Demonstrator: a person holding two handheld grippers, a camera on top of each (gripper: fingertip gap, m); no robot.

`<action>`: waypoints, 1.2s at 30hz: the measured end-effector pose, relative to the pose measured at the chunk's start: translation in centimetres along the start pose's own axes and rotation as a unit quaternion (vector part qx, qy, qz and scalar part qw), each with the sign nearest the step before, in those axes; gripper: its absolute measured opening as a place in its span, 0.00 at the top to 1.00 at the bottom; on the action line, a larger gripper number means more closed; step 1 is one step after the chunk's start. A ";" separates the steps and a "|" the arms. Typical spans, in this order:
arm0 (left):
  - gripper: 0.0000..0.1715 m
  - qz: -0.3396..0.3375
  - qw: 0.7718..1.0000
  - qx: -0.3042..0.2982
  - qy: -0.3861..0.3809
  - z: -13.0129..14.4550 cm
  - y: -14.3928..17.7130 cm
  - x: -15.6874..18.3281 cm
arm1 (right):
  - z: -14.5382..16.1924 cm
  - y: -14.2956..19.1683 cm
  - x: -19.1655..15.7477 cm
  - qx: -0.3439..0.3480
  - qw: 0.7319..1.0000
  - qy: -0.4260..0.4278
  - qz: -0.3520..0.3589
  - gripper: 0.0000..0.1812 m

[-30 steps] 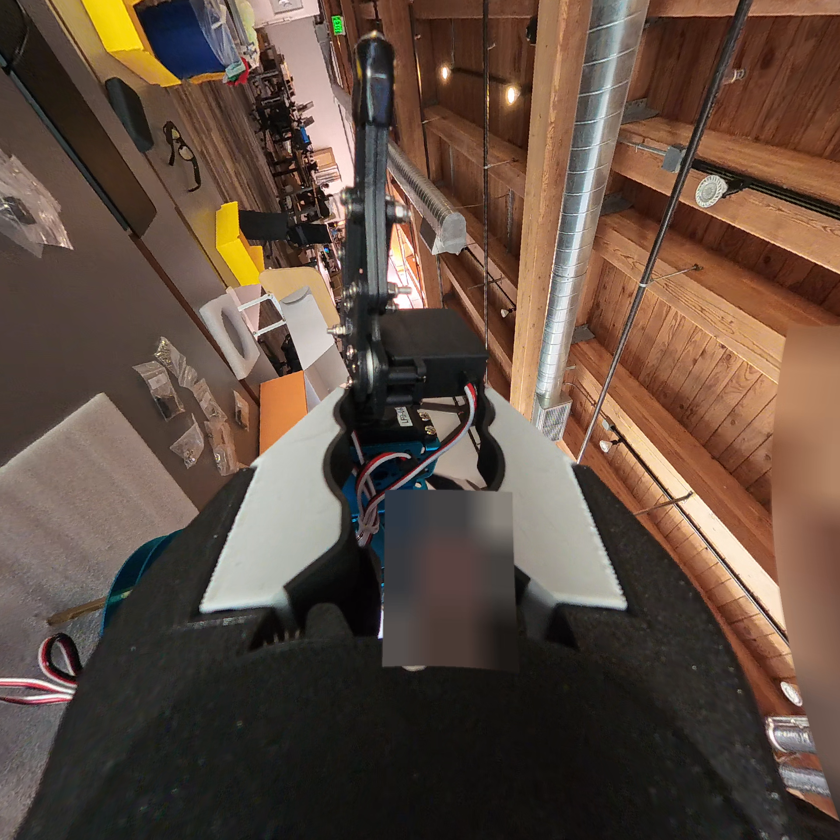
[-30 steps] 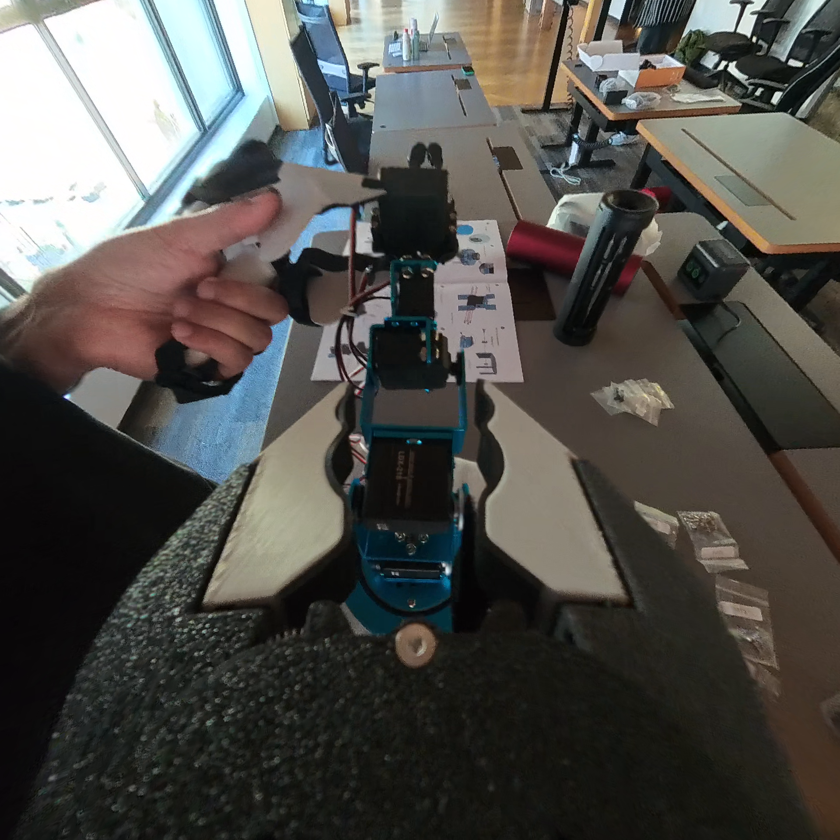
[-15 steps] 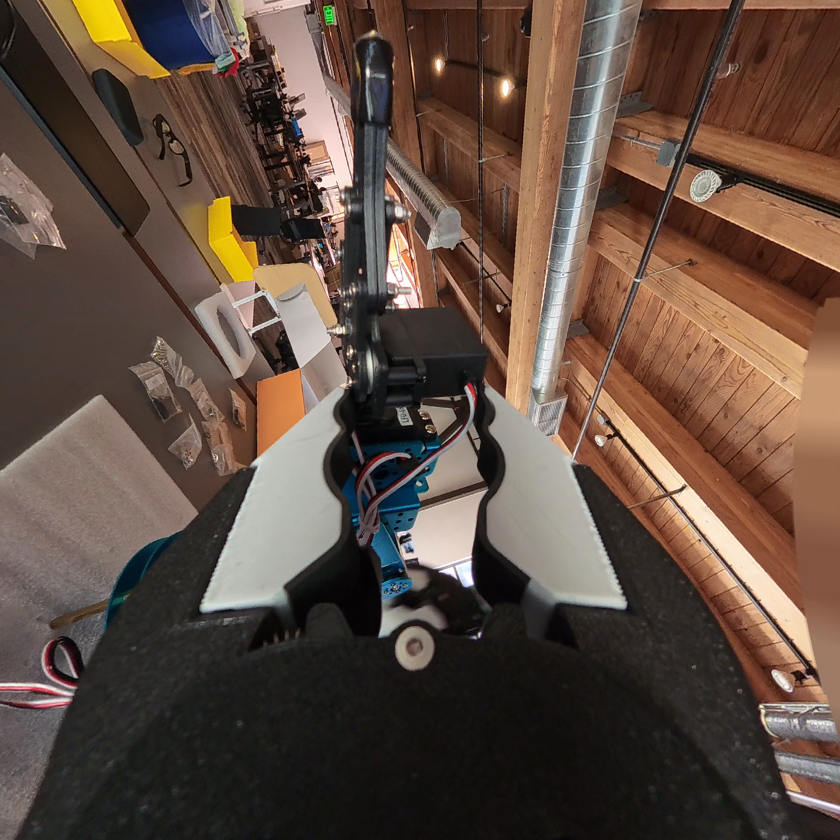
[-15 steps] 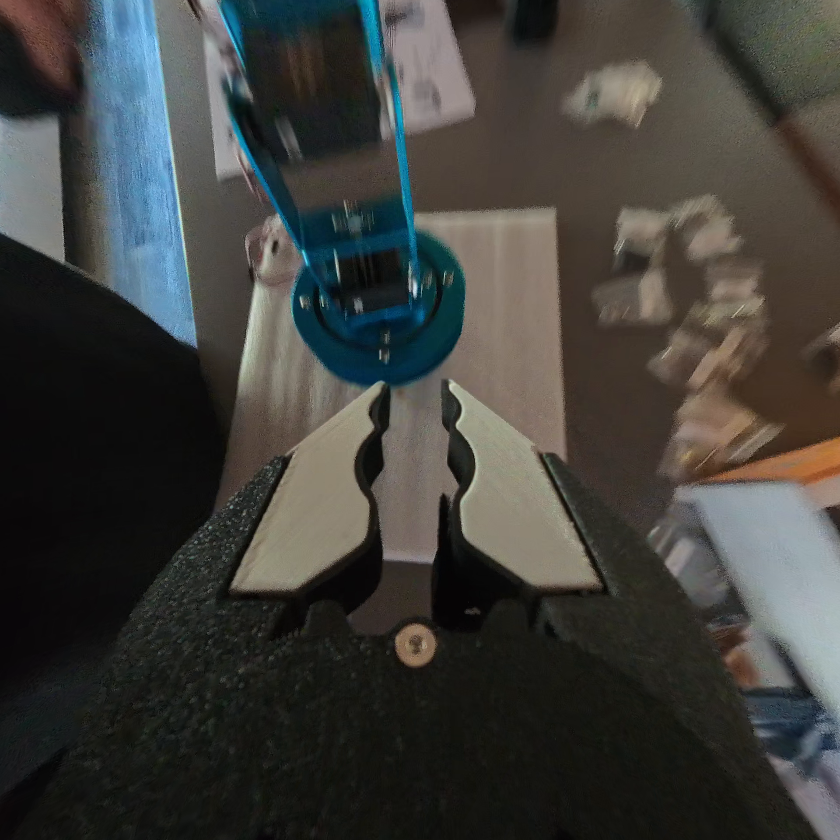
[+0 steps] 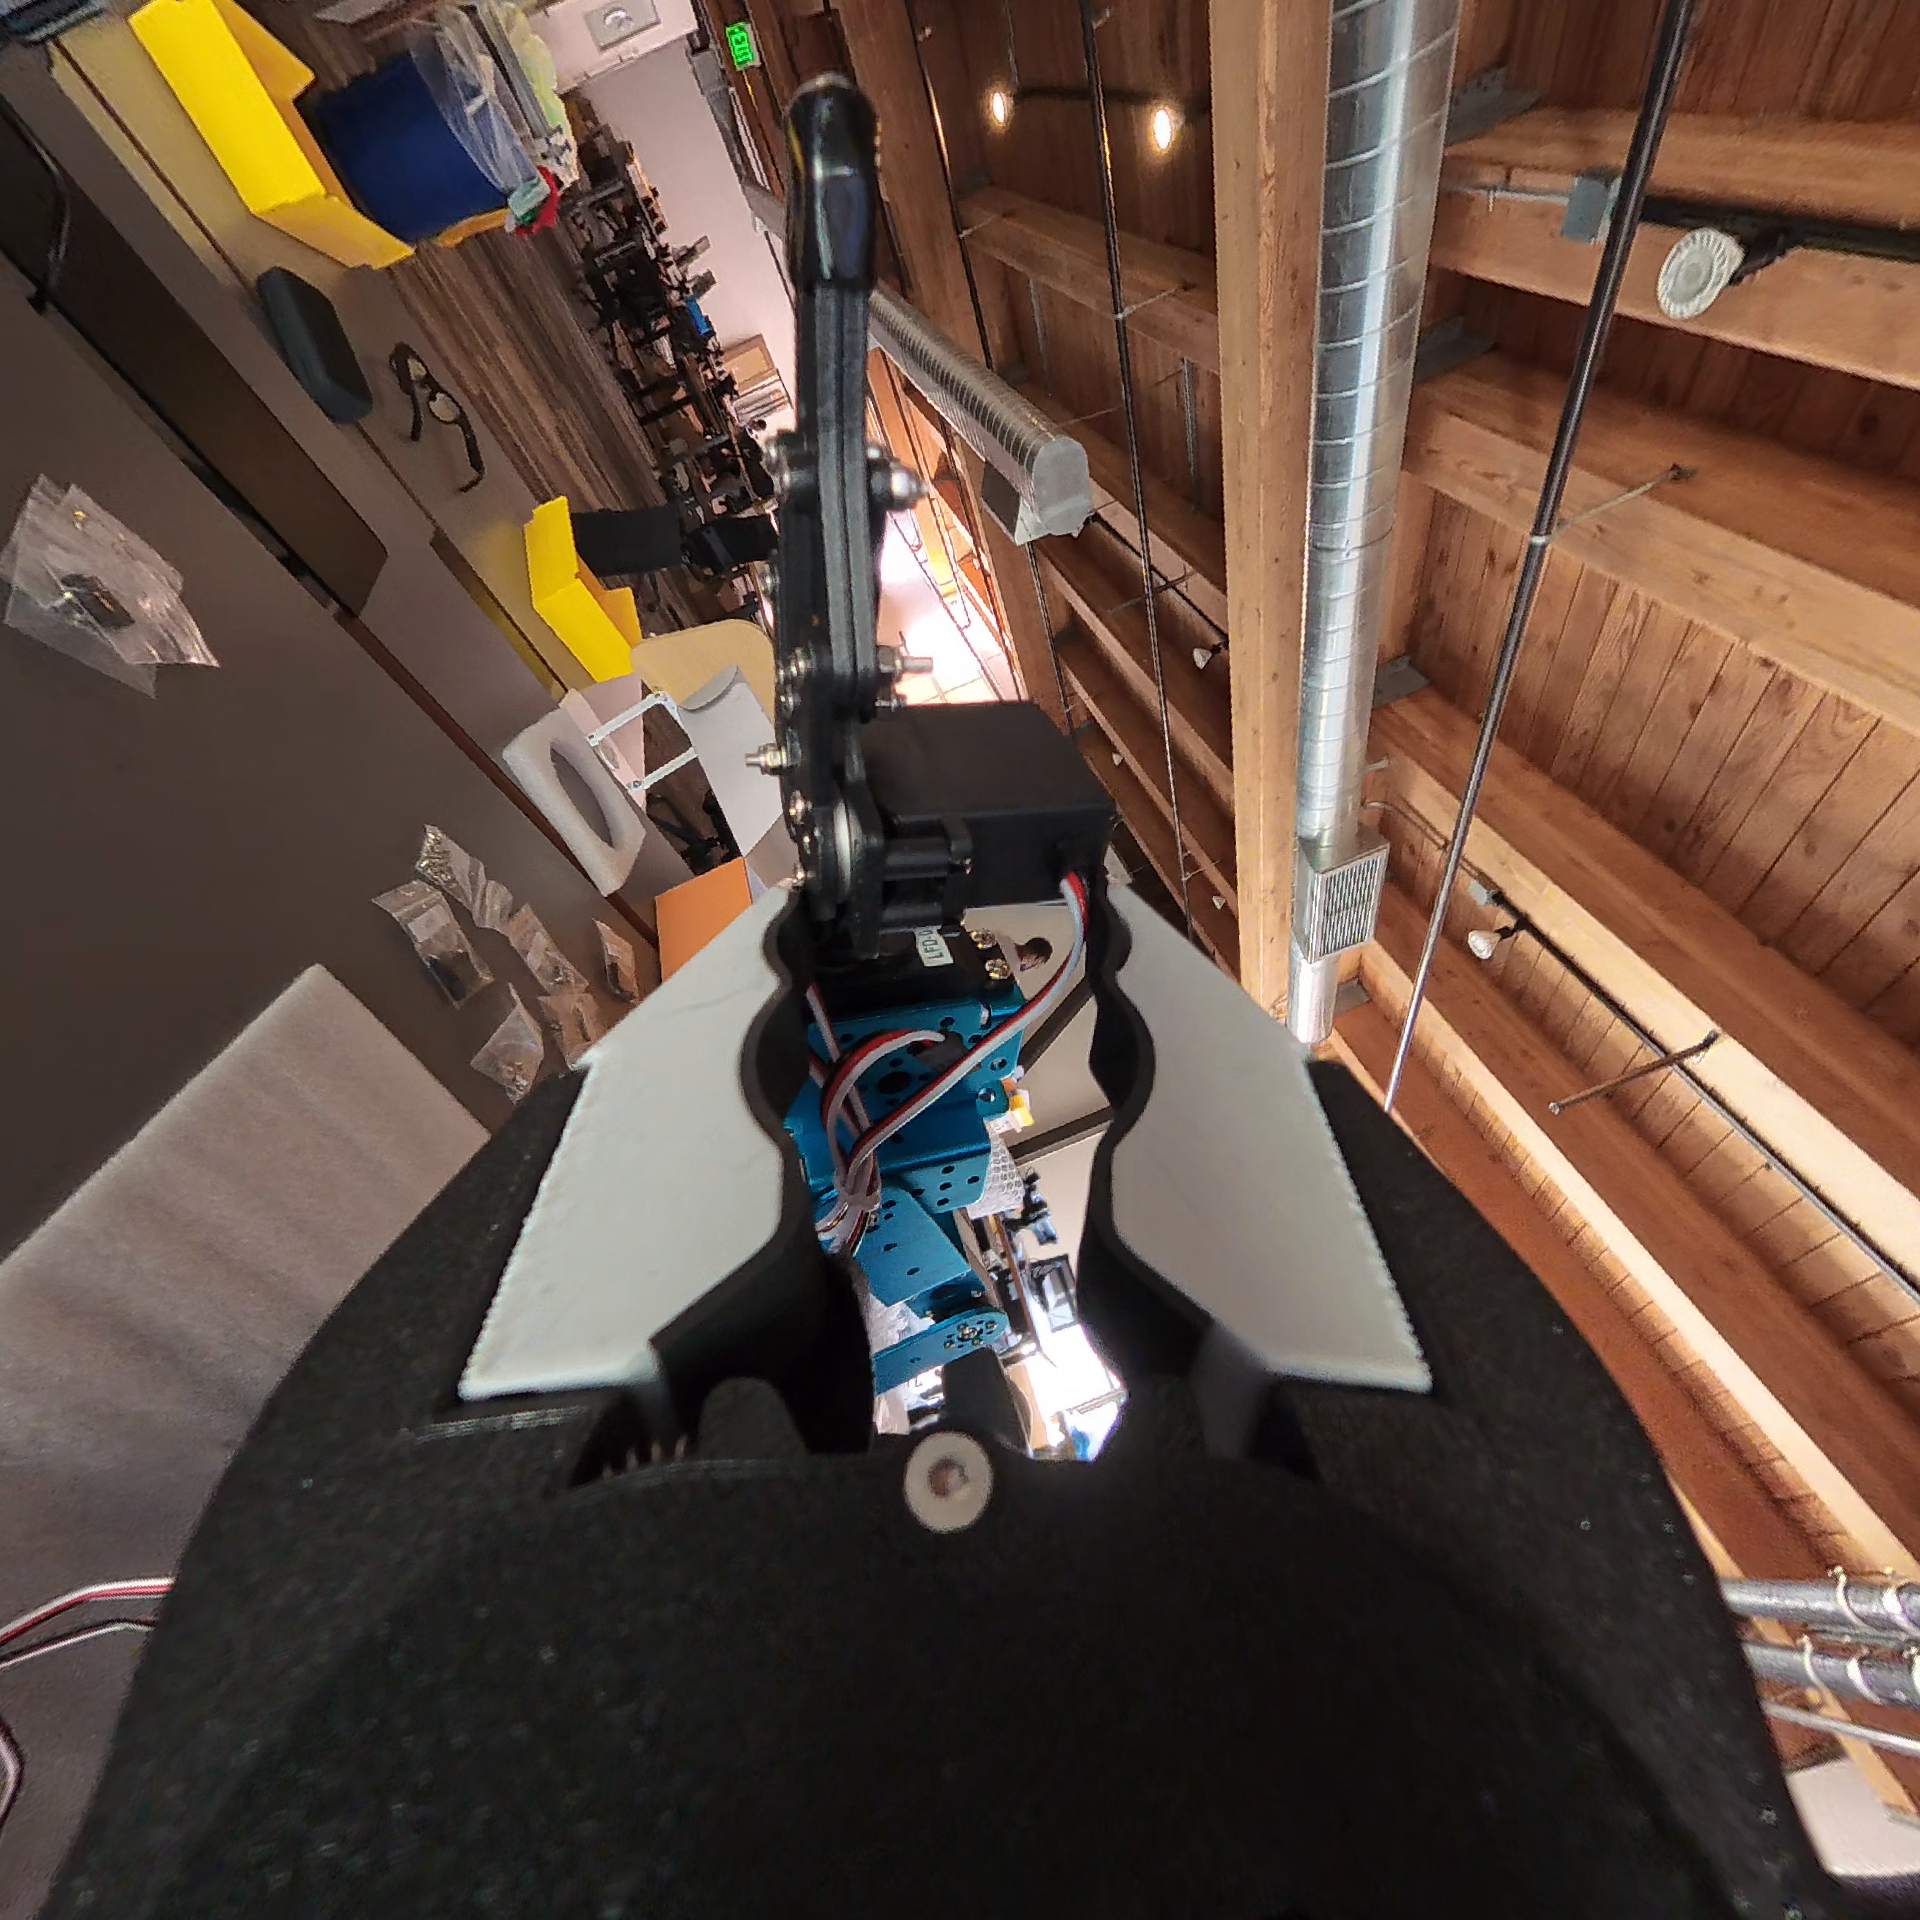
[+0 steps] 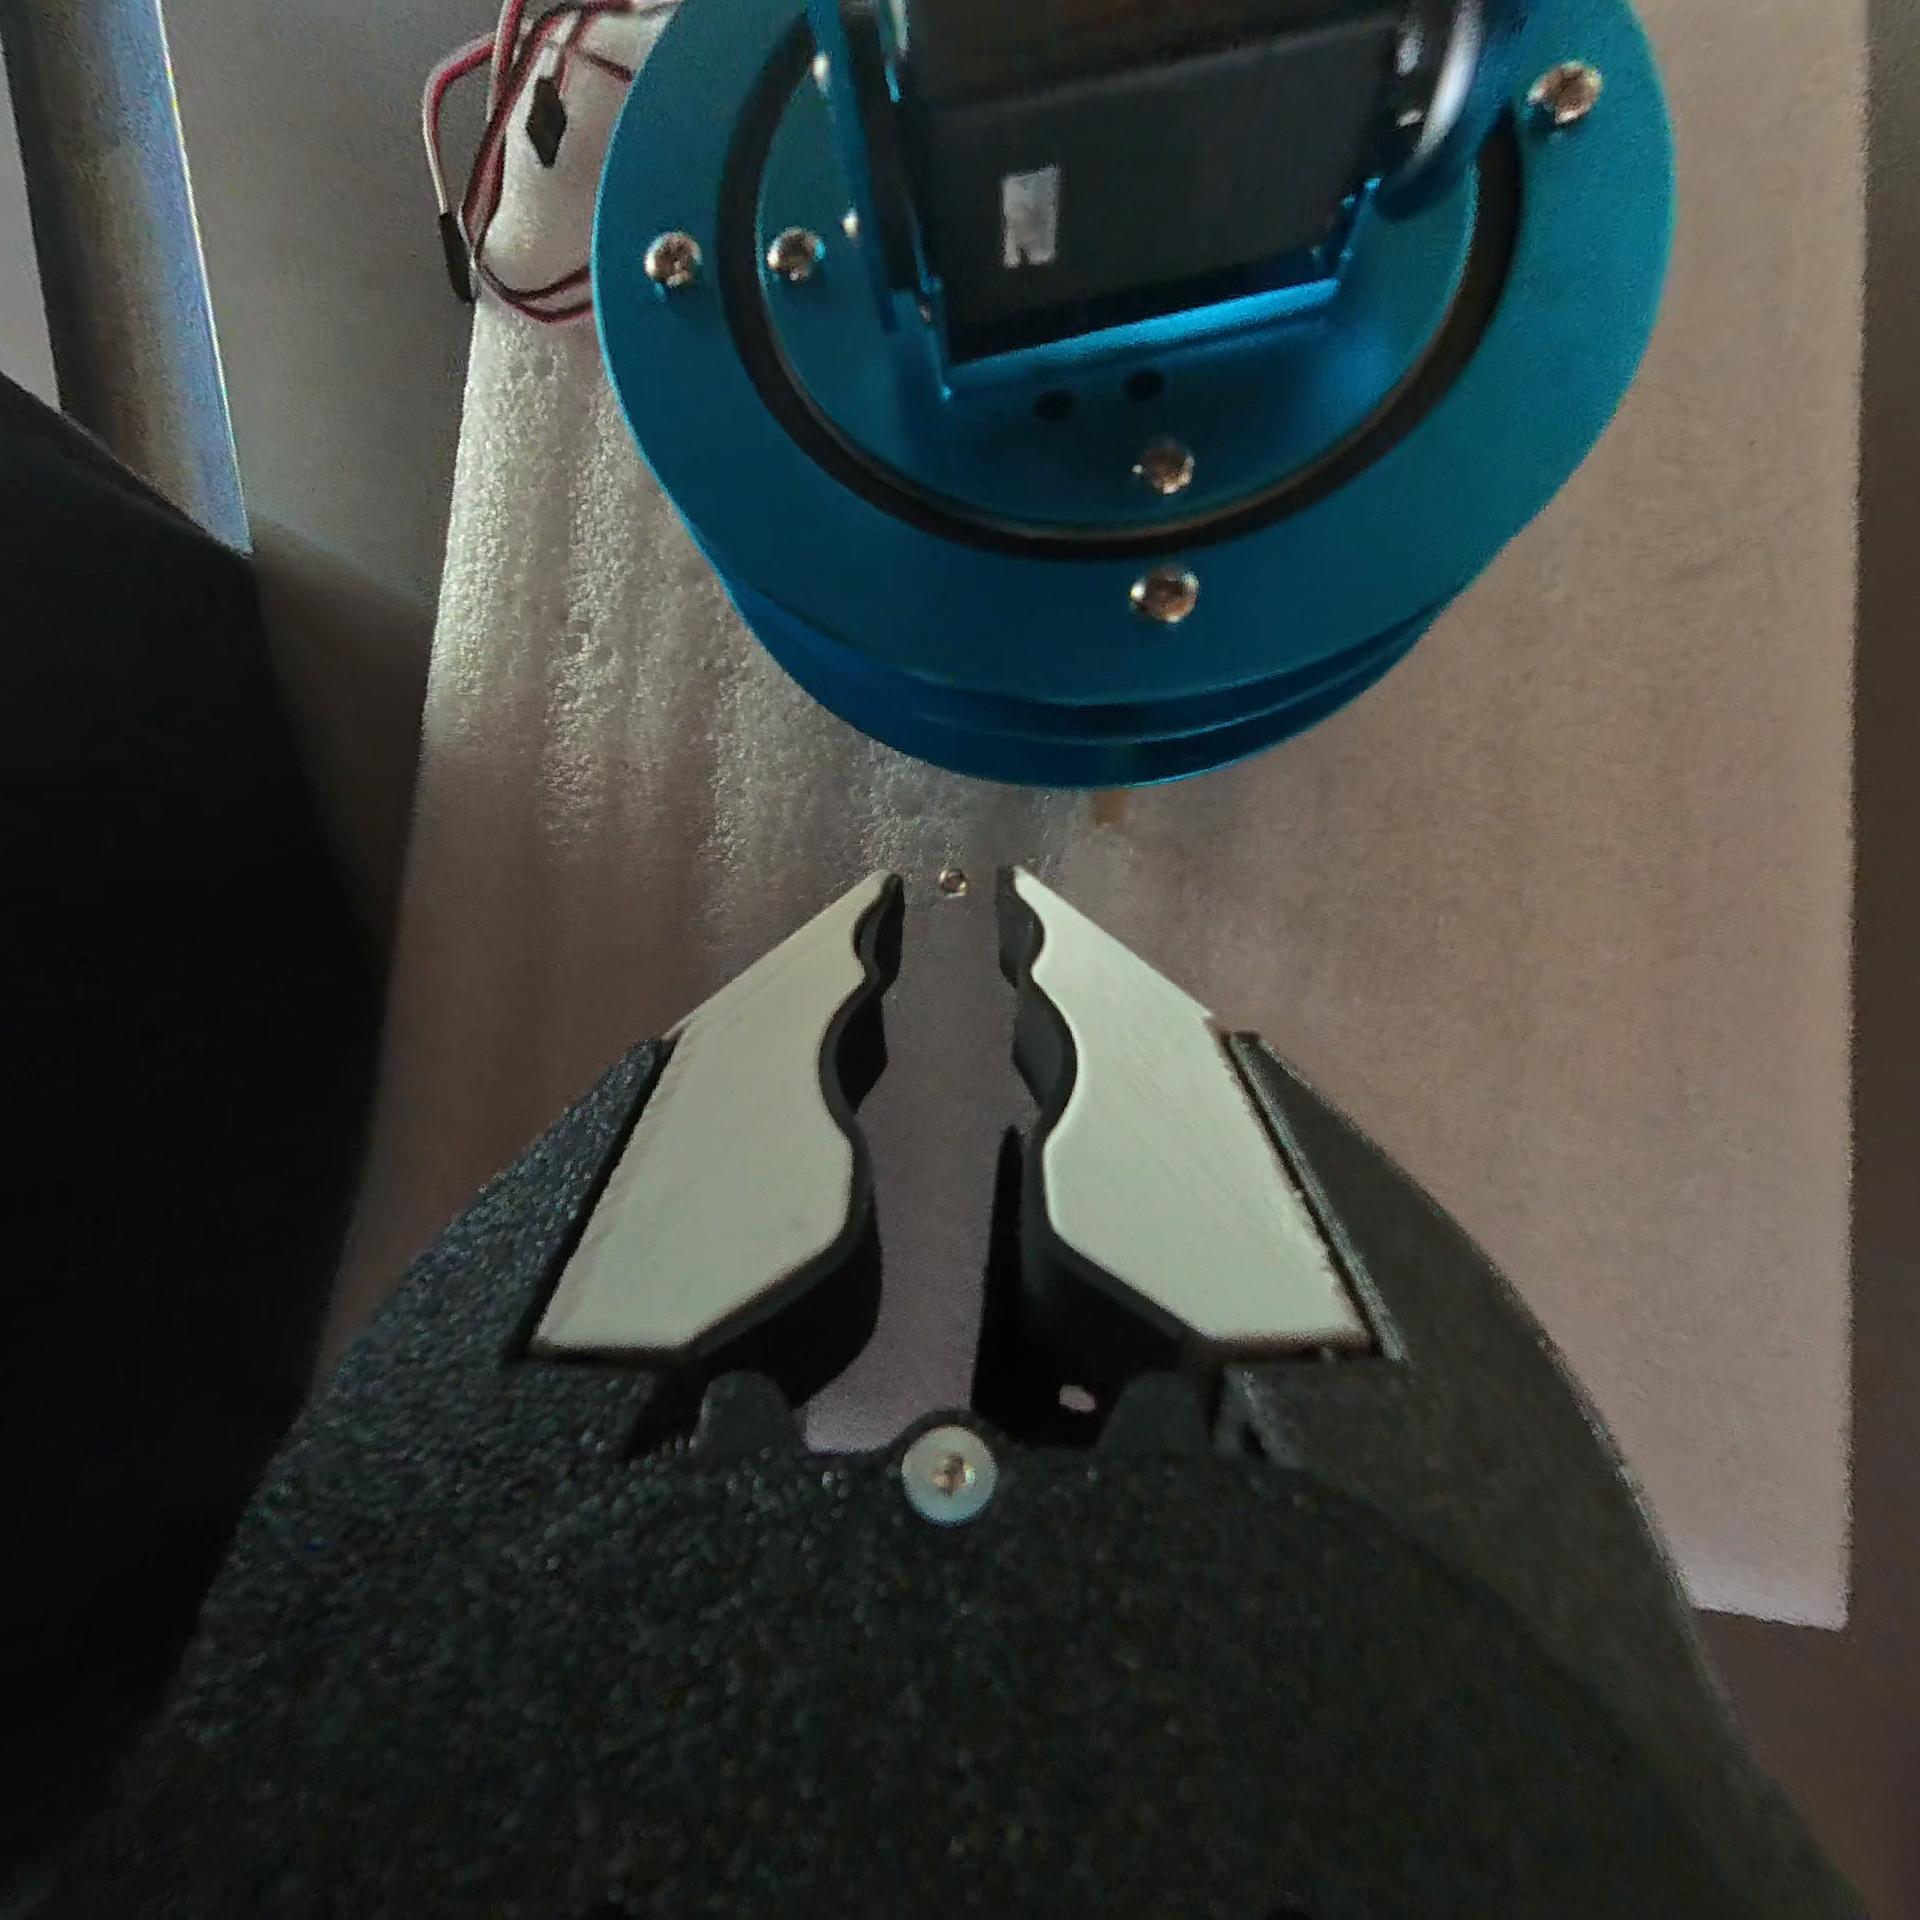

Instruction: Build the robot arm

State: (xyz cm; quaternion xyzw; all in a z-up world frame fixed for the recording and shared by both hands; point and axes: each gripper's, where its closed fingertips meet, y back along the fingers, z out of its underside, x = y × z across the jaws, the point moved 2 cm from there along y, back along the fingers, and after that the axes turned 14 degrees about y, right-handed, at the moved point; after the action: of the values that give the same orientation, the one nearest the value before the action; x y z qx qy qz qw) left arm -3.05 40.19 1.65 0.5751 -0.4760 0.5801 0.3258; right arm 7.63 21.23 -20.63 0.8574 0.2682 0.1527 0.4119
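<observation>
The grey tabletop (image 5: 208,831) carried a white foam sheet (image 6: 1558,1039), w/ the small robot arm (image 5: 914,1132) standing on it by its round blue base (image 6: 1132,665). Left gripper (image 5: 940,914) was around the arm's upper part: blue brackets and a black motor block (image 5: 987,810) sat between its fingers (image 5: 665,1164), but whether the fingers actually pressed on them I couldn't tell. The arm's black claw (image 5: 831,416) stuck out past the fingertips toward the wooden ceiling (image 5: 1662,727). Right gripper (image 6: 951,894) hovered just in front of the blue base, not touching it, fingers (image 6: 748,1143) a little apart & holding nothing. Red, white & black wires (image 6: 488,187) trailed off the base's left side. Little plastic bags of parts (image 5: 488,977) lay on the tabletop beyond the foam. A tiny screw (image 6: 952,881) lay on the foam right btw the right fingertips
</observation>
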 end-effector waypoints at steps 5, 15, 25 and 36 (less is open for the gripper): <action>0.70 -0.001 1.000 -0.005 -0.026 0.4 0.0 0.3 | 0.2 -0.6 -0.2 -0.019 1.000 0.023 0.003 0.90; 0.70 0.002 1.000 -0.008 -0.023 0.3 0.1 0.2 | 0.2 -0.5 0.0 -0.022 0.999 0.034 0.013 0.98; 0.70 0.007 1.000 -0.013 -0.005 0.3 0.2 0.2 | -8.2 10.2 2.3 0.134 0.987 0.045 0.076 0.98; 0.70 0.021 0.999 -0.004 0.026 0.1 0.5 0.1 | -26.0 13.4 5.1 0.225 0.950 0.210 0.049 1.00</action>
State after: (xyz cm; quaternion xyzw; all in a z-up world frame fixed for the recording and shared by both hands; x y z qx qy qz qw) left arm -3.47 39.93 1.62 0.5483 -0.4820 0.5997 0.3278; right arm 3.67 33.54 6.07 0.8884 0.3338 0.2848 0.1347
